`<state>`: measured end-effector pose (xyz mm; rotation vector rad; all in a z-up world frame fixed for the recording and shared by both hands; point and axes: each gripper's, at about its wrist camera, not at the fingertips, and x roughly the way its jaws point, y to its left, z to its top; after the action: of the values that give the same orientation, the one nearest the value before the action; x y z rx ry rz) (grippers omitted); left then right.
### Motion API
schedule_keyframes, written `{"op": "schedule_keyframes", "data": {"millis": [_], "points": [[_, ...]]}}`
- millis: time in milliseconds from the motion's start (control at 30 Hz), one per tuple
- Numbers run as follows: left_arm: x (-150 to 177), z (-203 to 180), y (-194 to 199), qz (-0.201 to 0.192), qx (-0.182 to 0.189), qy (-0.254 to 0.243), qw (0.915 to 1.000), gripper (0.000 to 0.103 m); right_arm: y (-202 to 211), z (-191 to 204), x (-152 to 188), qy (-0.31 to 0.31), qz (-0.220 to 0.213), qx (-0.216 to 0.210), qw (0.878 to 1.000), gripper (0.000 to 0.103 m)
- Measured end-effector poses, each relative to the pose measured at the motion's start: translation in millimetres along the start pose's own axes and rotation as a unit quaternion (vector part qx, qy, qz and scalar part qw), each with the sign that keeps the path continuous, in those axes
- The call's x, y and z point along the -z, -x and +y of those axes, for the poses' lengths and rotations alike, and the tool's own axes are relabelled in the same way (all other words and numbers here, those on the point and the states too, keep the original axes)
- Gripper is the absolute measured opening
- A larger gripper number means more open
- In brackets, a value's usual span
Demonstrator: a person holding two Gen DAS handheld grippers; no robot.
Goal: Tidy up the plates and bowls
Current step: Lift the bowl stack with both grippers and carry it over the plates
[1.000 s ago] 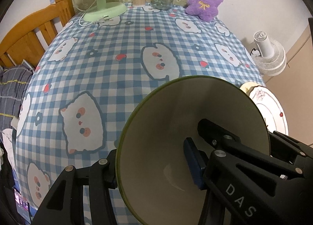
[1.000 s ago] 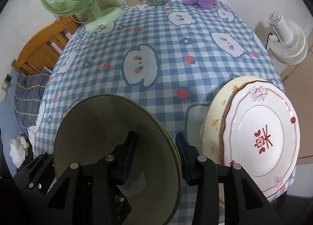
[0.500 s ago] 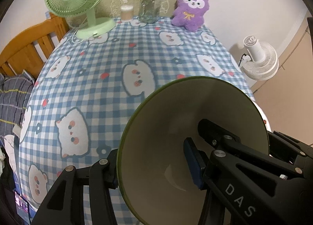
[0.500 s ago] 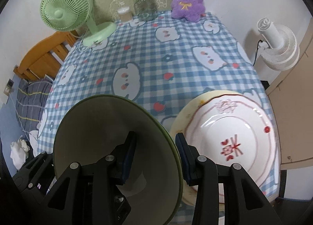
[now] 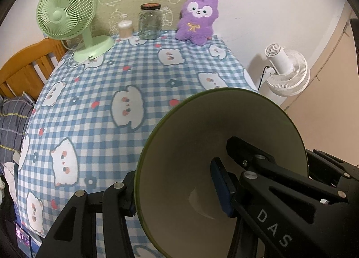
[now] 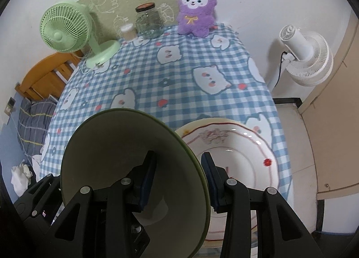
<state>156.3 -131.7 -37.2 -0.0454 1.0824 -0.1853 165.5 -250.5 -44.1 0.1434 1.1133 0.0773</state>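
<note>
A green-rimmed cream bowl (image 5: 202,150) is held in the air between both grippers, above the table's near edge. My left gripper (image 5: 175,195) is shut on the bowl's left rim. My right gripper (image 6: 178,176) is shut on the bowl's right rim, and the bowl (image 6: 116,145) fills the lower left of the right wrist view. A white plate with red flowers (image 6: 242,159) lies on a yellowish plate (image 6: 186,131) on the table just right of the bowl. The plates are hidden by the bowl in the left wrist view.
The table has a blue checked cloth (image 5: 134,74). At its far edge stand a green desk fan (image 5: 67,18), a small cotton-swab jar (image 5: 125,30), a glass jar (image 5: 149,22) and a purple plush toy (image 5: 197,20). A white floor fan (image 6: 303,56) stands right of the table, a wooden bed frame (image 5: 24,65) left.
Both grippers have lifted the bowl and tilted back, so the table looks farther and more of the wall shows. The plates have stayed on the table.
</note>
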Motion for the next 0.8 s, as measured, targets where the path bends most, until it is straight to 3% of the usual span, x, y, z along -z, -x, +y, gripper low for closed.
{"op": "schedule_keyframes", "data": {"millis": [333,800], "points": [[-4,-40,-14,0.0,0.006,0.004,1.0,0.054,-2,-43,-4,0.003,0.004,0.007,1.0,0.044],[-2,-77,-48,0.034,0.009,0.023,0.9991,0.054,-29,-85,-5,0.008,0.039,0.01,0.999,0.044]]}}
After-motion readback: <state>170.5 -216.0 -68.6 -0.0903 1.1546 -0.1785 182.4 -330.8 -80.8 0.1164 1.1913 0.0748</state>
